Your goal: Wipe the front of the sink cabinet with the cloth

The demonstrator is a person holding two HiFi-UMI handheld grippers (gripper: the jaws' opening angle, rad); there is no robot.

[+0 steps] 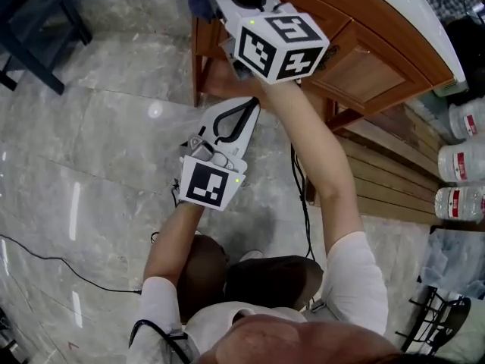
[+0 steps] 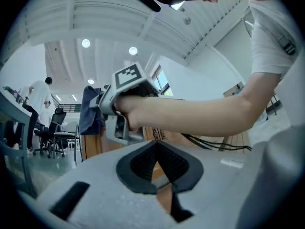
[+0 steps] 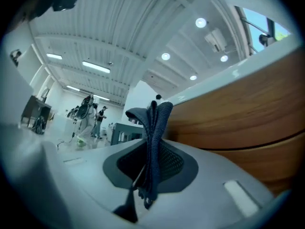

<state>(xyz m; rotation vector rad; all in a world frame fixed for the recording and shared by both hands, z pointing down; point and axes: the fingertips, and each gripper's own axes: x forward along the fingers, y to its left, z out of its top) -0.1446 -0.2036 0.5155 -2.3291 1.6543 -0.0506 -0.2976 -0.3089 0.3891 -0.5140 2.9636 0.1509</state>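
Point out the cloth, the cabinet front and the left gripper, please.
cloth (image 3: 156,123), right gripper view, the folded part above the jaws.
cabinet front (image 3: 248,113), right gripper view, bare wood panel.
left gripper (image 2: 157,159), left gripper view, where its shut jaws meet.

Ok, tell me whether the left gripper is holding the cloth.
No, the left gripper has its fingers closed on nothing; the dark blue cloth is pinched in the right gripper.
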